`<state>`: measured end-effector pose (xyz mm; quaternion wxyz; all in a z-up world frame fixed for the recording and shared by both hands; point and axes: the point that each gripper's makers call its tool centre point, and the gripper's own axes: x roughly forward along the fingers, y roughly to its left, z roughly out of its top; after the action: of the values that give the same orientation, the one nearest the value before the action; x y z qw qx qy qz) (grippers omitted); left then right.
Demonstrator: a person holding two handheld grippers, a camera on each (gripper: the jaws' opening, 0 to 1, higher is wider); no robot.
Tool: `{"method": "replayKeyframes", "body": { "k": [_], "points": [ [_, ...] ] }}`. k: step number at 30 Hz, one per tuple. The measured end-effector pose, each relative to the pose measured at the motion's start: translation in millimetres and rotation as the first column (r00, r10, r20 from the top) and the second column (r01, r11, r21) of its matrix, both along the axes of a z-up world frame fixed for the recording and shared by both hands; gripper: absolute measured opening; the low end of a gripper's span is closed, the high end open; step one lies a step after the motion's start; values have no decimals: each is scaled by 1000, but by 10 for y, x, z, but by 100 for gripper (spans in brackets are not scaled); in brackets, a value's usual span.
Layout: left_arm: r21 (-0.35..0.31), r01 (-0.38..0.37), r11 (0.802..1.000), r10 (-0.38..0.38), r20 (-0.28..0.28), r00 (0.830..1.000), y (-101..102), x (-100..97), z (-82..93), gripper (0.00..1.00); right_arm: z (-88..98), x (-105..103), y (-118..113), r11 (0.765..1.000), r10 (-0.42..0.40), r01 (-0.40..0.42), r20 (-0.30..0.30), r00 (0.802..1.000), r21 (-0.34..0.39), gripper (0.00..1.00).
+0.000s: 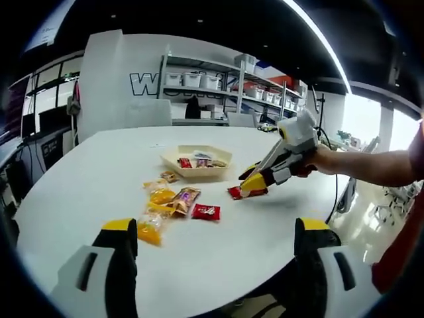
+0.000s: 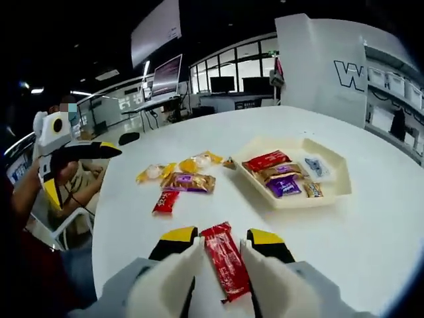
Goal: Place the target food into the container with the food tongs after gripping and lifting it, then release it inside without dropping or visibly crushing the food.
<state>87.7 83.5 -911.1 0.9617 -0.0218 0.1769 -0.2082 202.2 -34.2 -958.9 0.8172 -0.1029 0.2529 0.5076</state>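
Observation:
A long red snack packet (image 2: 225, 262) lies between the jaws of my right gripper (image 2: 222, 237), which is shut on its sides. The left gripper view has that same red packet (image 1: 246, 193) low over the white table, under the right gripper (image 1: 252, 180), a short way right of the tray. The beige tray (image 1: 218, 154) (image 2: 331, 192) holds several wrapped snacks. My left gripper (image 1: 215, 228) stands wide open with nothing between its jaws, near the table's edge. From the right gripper view, the left gripper (image 2: 79, 172) is held beyond the table's far-left edge.
Loose snacks lie on the table beside the tray: yellow packets (image 1: 159, 195) (image 2: 152, 172), a brown-and-purple one (image 1: 185, 199) (image 2: 189, 182), a small red one (image 1: 205, 212) (image 2: 165, 201). A person's forearm (image 1: 364, 165) reaches in from the right. Shelves and desks stand behind.

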Motion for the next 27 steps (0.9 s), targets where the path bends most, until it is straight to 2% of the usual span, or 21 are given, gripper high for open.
{"method": "replayKeyframes", "body": {
  "k": [6, 9, 12, 15, 17, 27],
  "points": [
    [36, 38, 999, -39, 15, 999, -6, 43, 83, 96, -1, 21, 3, 1000, -29, 29, 9, 1000, -7, 21],
    [32, 44, 999, -44, 25, 999, 24, 73, 120, 96, 0, 33, -1, 998, -66, 66, 0, 998, 0, 20],
    [27, 46, 999, -46, 18, 999, 79, 96, 86, 96, 27, 56, 1, 993, -111, 112, -16, 994, 27, 20],
    [25, 47, 999, -47, 8, 999, 126, 79, 48, 96, 142, 93, -11, 986, -146, 147, -19, 989, 78, 20],
    [-1, 47, 999, -47, 11, 999, 134, 73, 70, 96, 233, 109, -31, 980, -164, 164, -14, 986, 110, 20],
    [-40, 53, 998, -51, 33, 998, 150, 88, 179, 96, 509, 230, -130, 956, -220, 218, -11, 975, 195, 19]
  ]
}}
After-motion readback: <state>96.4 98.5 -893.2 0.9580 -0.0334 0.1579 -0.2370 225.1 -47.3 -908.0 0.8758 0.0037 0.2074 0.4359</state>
